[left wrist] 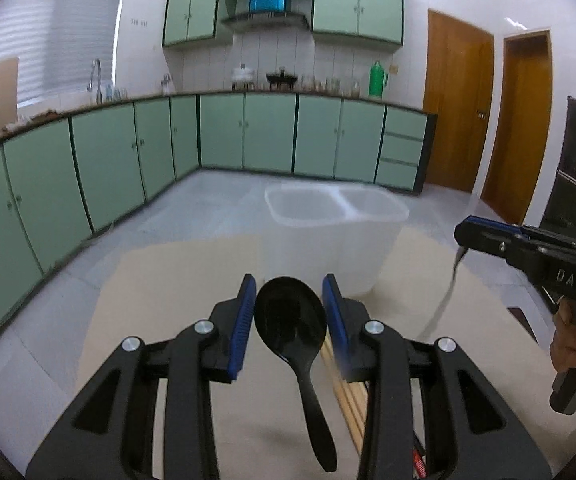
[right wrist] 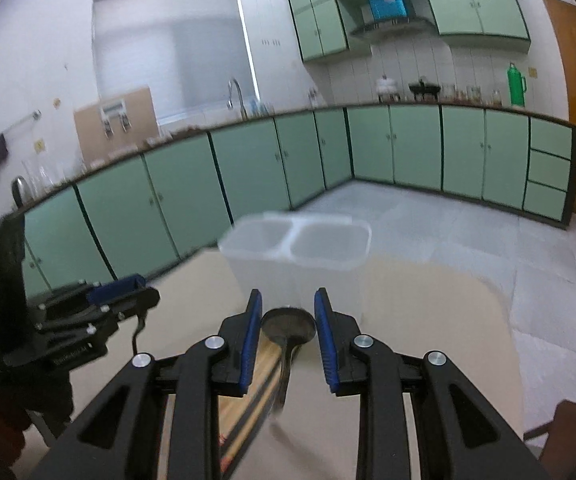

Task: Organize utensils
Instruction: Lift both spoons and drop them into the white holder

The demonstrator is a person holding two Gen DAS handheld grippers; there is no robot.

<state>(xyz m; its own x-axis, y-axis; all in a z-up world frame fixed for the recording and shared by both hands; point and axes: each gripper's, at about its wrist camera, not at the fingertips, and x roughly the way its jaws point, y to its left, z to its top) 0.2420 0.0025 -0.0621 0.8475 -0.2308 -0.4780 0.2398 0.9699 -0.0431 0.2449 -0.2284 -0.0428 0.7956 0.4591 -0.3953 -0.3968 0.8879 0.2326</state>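
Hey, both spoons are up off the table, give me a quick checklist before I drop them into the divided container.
1. Left gripper holds the black spoon: ok, bowl clamped between the blue pads, handle hanging down.
2. Right gripper holds the metal spoon: ok, bowl between the pads, handle hanging.
3. Clear two-compartment container upright: ok.
4. Both compartments empty: looks ok, though the picture is blurred.
5. Spoons clear of the container rim: ok, both are nearer the cameras than it.
6. Wooden chopsticks left on the table: not ok, still to be sorted.
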